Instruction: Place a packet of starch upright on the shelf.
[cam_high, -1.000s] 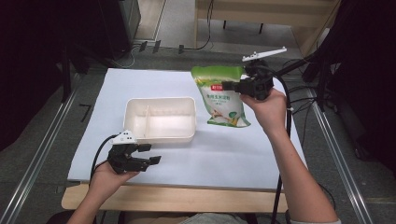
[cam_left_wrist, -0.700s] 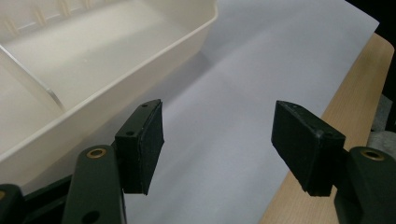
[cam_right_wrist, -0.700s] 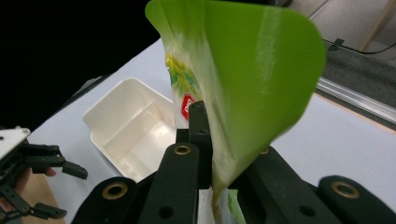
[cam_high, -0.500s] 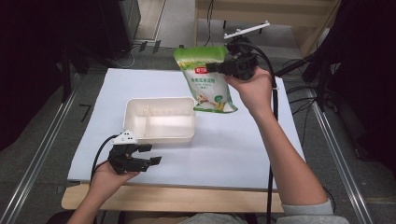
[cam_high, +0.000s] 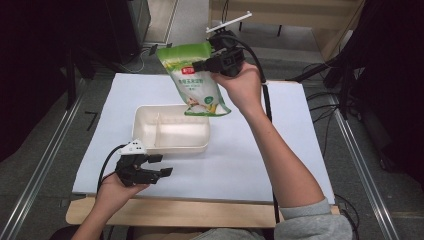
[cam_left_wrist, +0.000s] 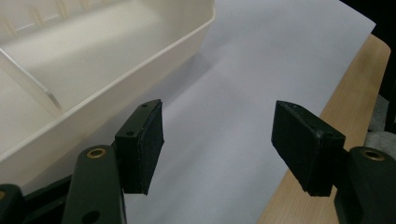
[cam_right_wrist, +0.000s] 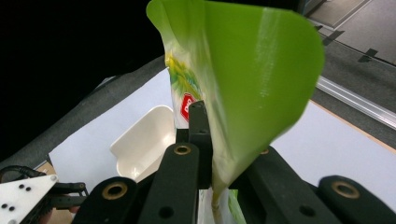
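High view: one green bag (cam_high: 196, 80), one cream tray (cam_high: 171, 131), two grippers.

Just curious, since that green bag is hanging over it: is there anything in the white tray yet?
Empty, as far as shows: the white tray has bare compartments, and the green bag hangs above its far edge.

In the right gripper view, the green bag (cam_right_wrist: 243, 84) hid the right-hand jaw's pad, and its lower half ran off the bottom edge. Its print was too small to read in the high view. In the left gripper view, the white tray (cam_left_wrist: 70, 70) was cut off by the top and left edges.
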